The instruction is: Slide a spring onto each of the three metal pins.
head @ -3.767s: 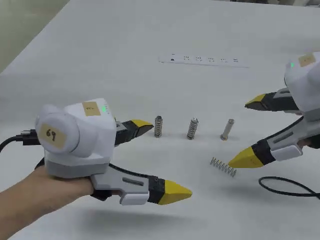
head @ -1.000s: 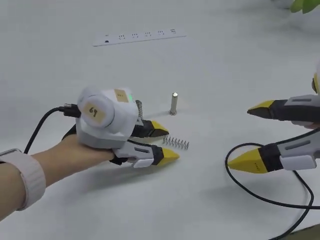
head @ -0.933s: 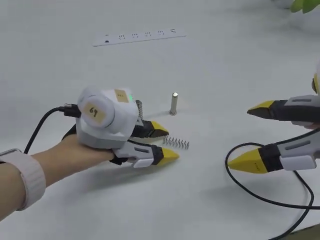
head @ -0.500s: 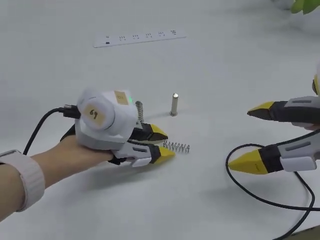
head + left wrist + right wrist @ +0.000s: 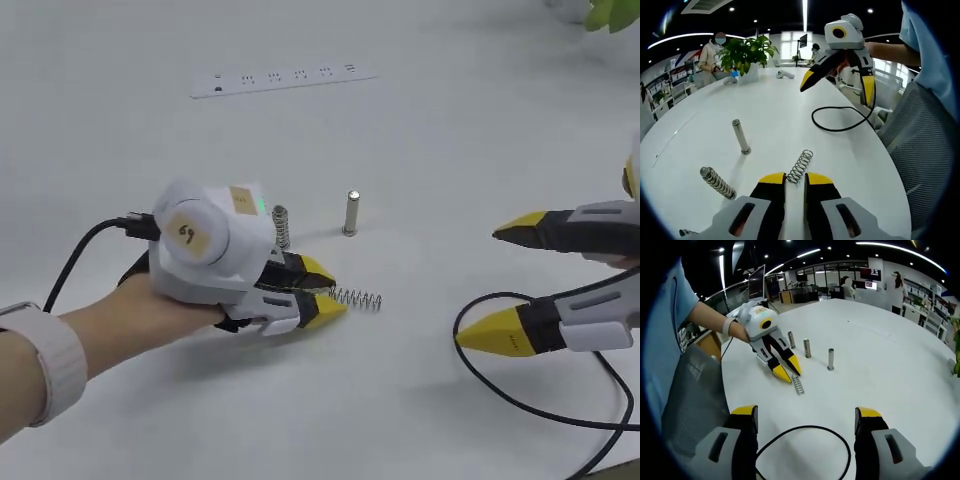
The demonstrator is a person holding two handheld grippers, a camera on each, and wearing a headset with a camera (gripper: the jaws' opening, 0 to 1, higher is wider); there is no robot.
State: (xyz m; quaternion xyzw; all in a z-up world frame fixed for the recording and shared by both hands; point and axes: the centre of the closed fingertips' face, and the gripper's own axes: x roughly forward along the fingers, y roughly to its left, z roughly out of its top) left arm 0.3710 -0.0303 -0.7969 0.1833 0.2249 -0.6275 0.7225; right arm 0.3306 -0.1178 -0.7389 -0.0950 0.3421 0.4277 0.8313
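Left gripper [image 5: 328, 288] low on the white table [image 5: 430, 130], jaws drawn to a narrow slit around the near end of the loose spring [image 5: 358, 297]. Apparently pinching it, with the rest of the coil lying flat and pointing straight out past the yellow tips. Just ahead of the tips and a little to their left, the bare pin [image 5: 352, 213], upright, near the spring but not touching it. Further left of the jaws, beside the gripper's body, two sprung pins [image 5: 807, 347], each upright with a coil over it. Right gripper [image 5: 482, 288] hovering well off to the right of the left one, jaws spread wide, holding nothing. Black cable [image 5: 500, 390] looped on the table beneath it.

Step in hand, by the look of it: picking up the last spring, with two of three pins done. Next move likely calls for a pinch firm enough to lift without squashing the coil. Then tipping the spring upright, lining its open end over the top of the bare pin and lowering it — a small target, so any wobble could knock the pin over or let the spring slip free.
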